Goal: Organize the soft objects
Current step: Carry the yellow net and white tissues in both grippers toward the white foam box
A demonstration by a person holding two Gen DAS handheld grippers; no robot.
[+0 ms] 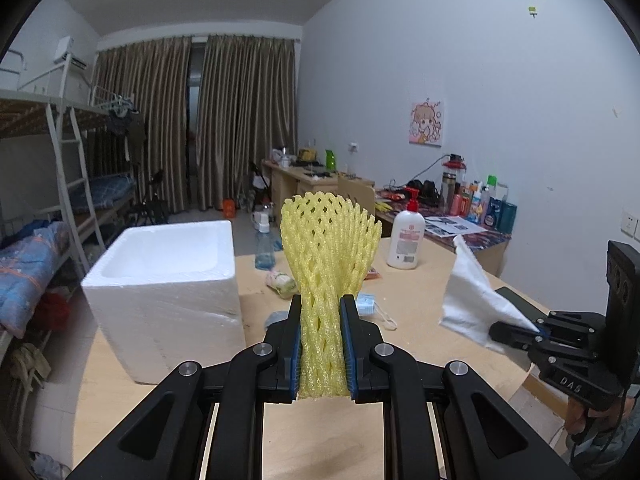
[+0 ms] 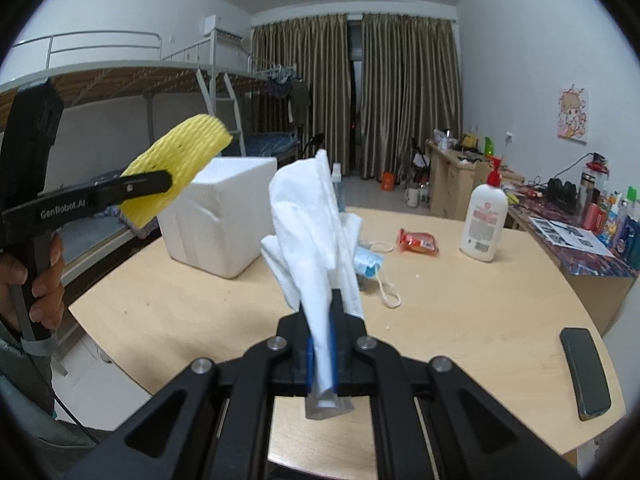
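Left wrist view: the left tool (image 1: pixel 320 312) is clamped on a yellow foam net sleeve (image 1: pixel 330 248), held upright above the table (image 1: pixel 420 292). The white foam box (image 1: pixel 168 276) stands open just to the left, its visible interior apparently empty. A face mask (image 1: pixel 366 304) and a small wrapped bundle (image 1: pixel 282 282) lie on the table ahead, so sorting looks barely begun.

Right wrist view: the right tool (image 2: pixel 322 312) grips a white tissue wad (image 2: pixel 316 224), raised above the table's near edge. The red snack packet (image 2: pixel 418 240), lotion bottle (image 2: pixel 484 220) and dark phone (image 2: pixel 585 372) sit to the right; the stretch between the tool and the box is bare, though the box stands close to the table's left edge.
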